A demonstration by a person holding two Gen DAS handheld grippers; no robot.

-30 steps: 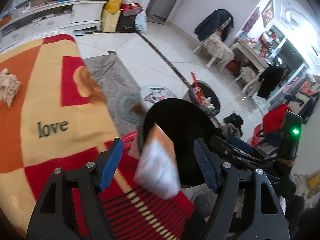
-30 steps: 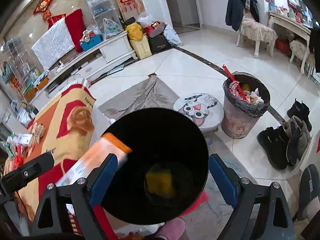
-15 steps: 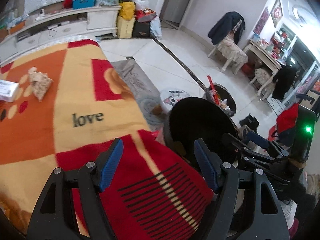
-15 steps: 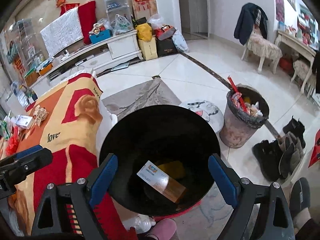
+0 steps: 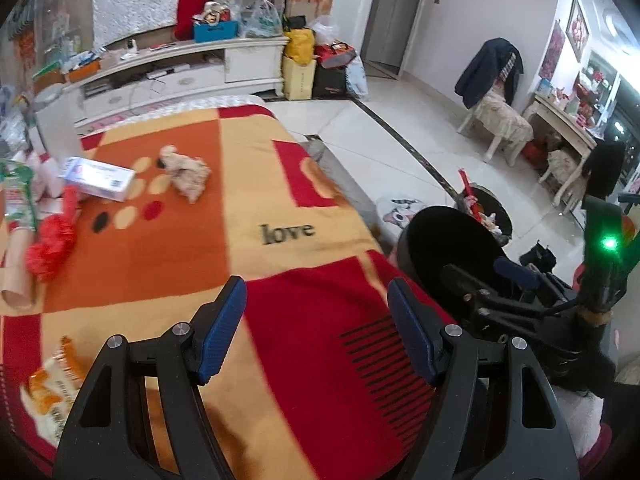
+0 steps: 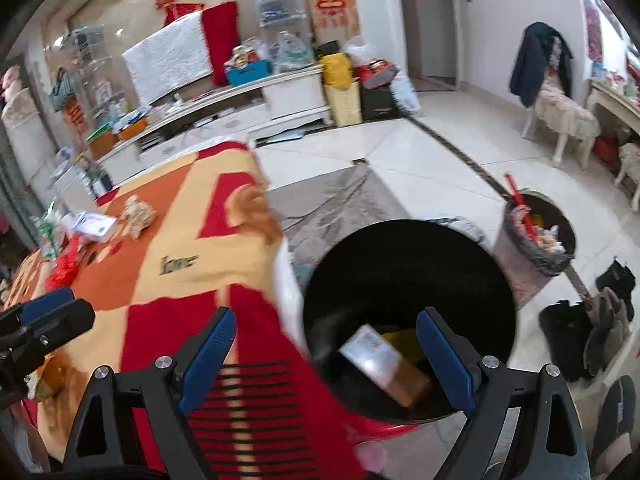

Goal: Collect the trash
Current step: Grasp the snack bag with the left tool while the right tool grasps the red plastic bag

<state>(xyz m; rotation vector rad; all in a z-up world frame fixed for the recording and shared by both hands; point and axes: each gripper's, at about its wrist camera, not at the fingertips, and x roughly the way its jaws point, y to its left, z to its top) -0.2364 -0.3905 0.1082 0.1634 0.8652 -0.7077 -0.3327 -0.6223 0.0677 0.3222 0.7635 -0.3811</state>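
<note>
A black bin (image 6: 408, 276) stands beside the blanket-covered table (image 6: 192, 248); an orange-and-white box (image 6: 384, 364) and something yellow lie inside it. My right gripper (image 6: 326, 352) hangs open over the bin's near-left rim, nothing between its fingers. My left gripper (image 5: 316, 320) is open and empty above the red and orange blanket (image 5: 192, 240), with the bin (image 5: 444, 240) to its right. On the blanket lie a crumpled paper wad (image 5: 186, 172), a white box (image 5: 98, 178), a red pom-pom (image 5: 50, 244) and an orange snack wrapper (image 5: 48, 388) at the near left.
A second bin (image 6: 536, 240) full of rubbish stands on the tiled floor to the right, with dark shoes (image 6: 580, 328) beside it. A cat-print stool (image 5: 400, 210) sits behind the black bin. A white TV cabinet (image 5: 180, 68) lines the far wall.
The orange-and-white box dropped from between my left fingers into the black bin. Both grippers have swung left, toward the blanket, bringing the wad, white box and wrapper into view.
</note>
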